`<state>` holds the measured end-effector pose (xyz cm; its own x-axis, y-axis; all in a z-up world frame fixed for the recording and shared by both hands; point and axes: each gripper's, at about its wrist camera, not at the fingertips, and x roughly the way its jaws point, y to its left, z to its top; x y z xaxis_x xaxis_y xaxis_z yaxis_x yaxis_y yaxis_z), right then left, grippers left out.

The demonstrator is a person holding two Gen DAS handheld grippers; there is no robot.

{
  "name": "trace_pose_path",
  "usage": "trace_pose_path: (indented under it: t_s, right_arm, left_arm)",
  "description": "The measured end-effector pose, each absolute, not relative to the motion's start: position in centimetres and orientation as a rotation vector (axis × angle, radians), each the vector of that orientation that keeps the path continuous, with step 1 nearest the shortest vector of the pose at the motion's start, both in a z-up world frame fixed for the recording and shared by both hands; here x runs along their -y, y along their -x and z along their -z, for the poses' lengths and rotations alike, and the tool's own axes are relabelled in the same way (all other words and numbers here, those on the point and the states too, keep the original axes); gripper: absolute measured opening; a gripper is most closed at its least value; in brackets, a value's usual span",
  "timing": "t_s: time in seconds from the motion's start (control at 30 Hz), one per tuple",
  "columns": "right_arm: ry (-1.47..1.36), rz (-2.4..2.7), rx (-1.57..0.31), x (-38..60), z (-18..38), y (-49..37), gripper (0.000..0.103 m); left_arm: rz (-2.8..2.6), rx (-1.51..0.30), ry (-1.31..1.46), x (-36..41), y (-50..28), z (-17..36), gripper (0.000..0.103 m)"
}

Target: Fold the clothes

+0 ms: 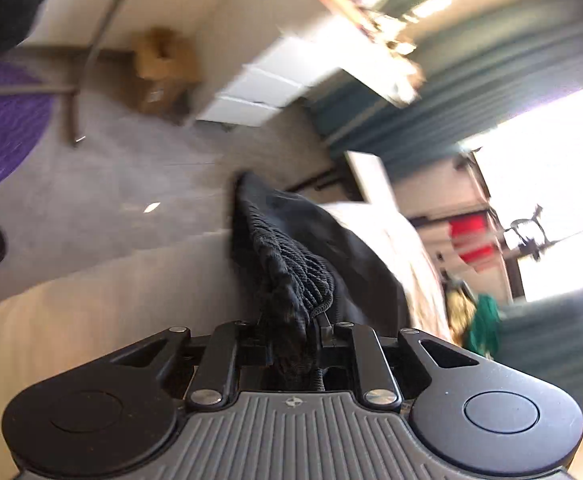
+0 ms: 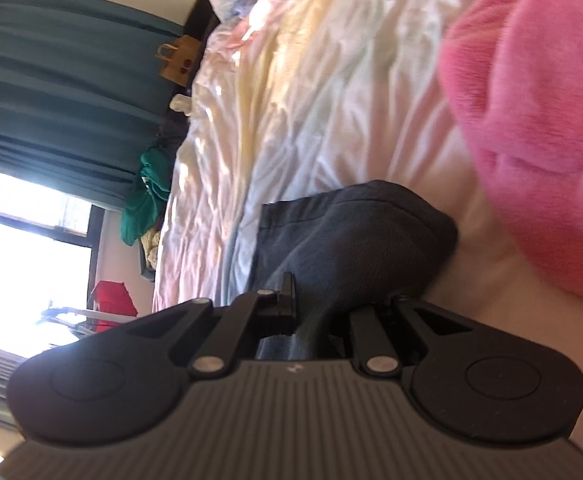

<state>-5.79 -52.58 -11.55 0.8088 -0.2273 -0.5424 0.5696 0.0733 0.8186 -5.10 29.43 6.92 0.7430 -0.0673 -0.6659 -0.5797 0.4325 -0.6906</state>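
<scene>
A dark garment [image 1: 287,264] with a ribbed elastic band rises straight out of my left gripper [image 1: 297,334], which is shut on that band; the cloth hangs off beyond it over the pale bed. In the right wrist view the same dark garment [image 2: 355,236] shows smooth grey-black cloth with a hem. My right gripper [image 2: 315,320] is shut on a bunched fold of it, low over the rumpled white bed sheet [image 2: 311,92]. Both views are tilted sideways and blurred.
A fluffy pink blanket [image 2: 531,120] lies on the bed to the right. Teal curtains [image 2: 59,92], a bright window and a green cloth heap [image 2: 143,204] stand at the bedside. A cardboard box [image 1: 163,68], white drawers [image 1: 259,92] and a purple mat [image 1: 3,120] sit on the grey floor.
</scene>
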Motion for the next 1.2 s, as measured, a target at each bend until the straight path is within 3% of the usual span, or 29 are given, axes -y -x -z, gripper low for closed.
trace_pose_path:
  t_s: [0.2,0.33,0.4,0.5,0.53,0.57,0.77,0.9,1.13,1.2]
  right_arm:
    - [-1.404,0.667,-0.310,52.8,11.9,7.0,0.014]
    - [-1.416,0.700,-0.305,53.0,12.2,7.2,0.031]
    - [-1.410,0.702,-0.302,53.0,12.3,6.9,0.031]
    - [-1.320,0.709,-0.326,52.9,11.4,5.2,0.027]
    - [-1.278,0.715,-0.340,52.9,11.1,4.5,0.012]
    - [-1.231,0.743,-0.362,52.8,10.6,3.7,0.008]
    - [-1.152,0.643,-0.349,52.9,6.2,-2.1,0.006]
    - [-1.118,0.433,-0.216,53.4,0.7,-4.2,0.006]
    - [-1.082,0.637,-0.278,54.8,4.4,1.1,0.006]
    - [-1.106,0.740,-0.409,55.0,8.0,2.4,0.006]
  left_arm:
    - [-0.420,-0.764,1.217,-35.5,9.0,-2.5,0.021]
    - [-0.410,-0.766,1.220,-38.6,9.3,-0.3,0.028]
    - [-0.399,-0.755,1.213,-38.2,9.6,0.0,0.029]
    - [-0.398,-0.750,1.197,-38.5,9.0,2.6,0.028]
    - [-0.400,-0.746,1.200,-38.6,8.2,4.0,0.027]
    - [-0.404,-0.743,1.198,-38.7,7.6,4.8,0.025]
    - [-0.390,-0.704,1.133,-38.5,5.1,3.9,0.022]
    - [-0.319,-0.644,1.107,-38.2,4.4,1.7,0.021]
    - [-0.297,-0.646,1.105,-38.4,5.3,1.0,0.021]
    - [-0.305,-0.679,1.102,-38.8,5.8,1.6,0.021]
